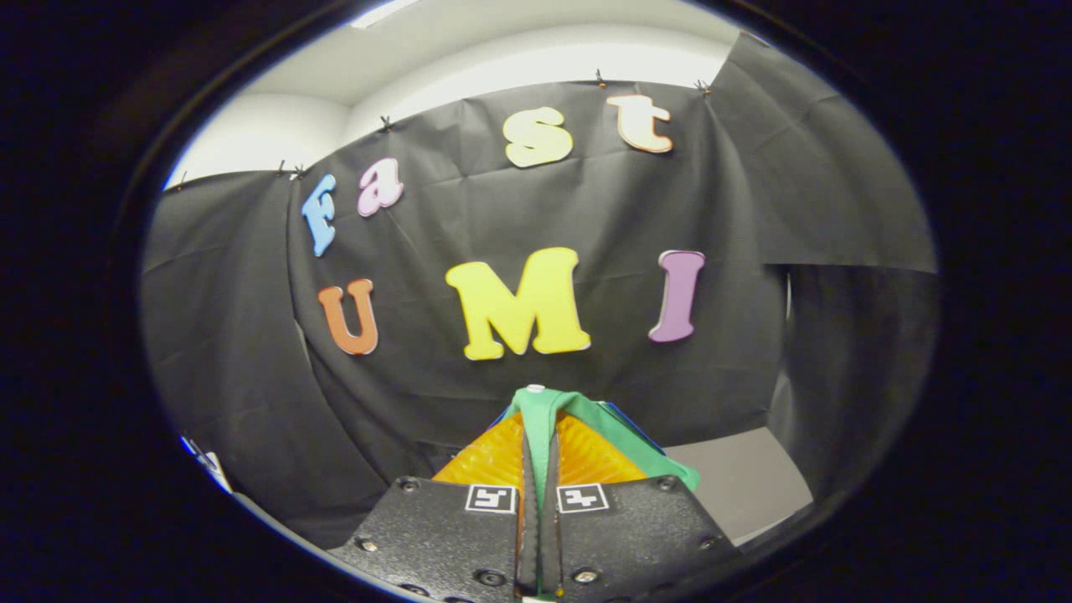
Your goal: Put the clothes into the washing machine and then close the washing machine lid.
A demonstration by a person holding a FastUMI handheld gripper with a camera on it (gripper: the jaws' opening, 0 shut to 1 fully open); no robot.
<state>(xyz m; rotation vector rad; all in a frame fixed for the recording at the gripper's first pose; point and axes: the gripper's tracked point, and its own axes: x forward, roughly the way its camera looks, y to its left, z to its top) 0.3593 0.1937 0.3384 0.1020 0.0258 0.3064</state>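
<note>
Cloth fills the narrow gap between the fingers: we see the gripper point(540, 456) drawn nearly together, both fingers pressing on a green garment point(548, 410) pinched between them. The fabric rises in a thin band along the seam between the two fingers, folds over their tips, and spreads down the right side, where it drapes across the right finger's outer edge. A small pale piece, perhaps a button or tag, sits at the very top of the fold; we cannot tell which. A sliver of blue fabric point(630, 423) peeks out just behind the green, on the right; we cannot say whether it belongs to the same garment.

The garment is held up in the air, in front of the booth's black cloth wall point(419, 377), and touches nothing but the fingers. Beyond the fingers and lower to the right we make out a bare grey surface point(737, 477), with the garment's hanging edge above its near left corner. Above the wall we see a white ceiling point(502, 59).
</note>
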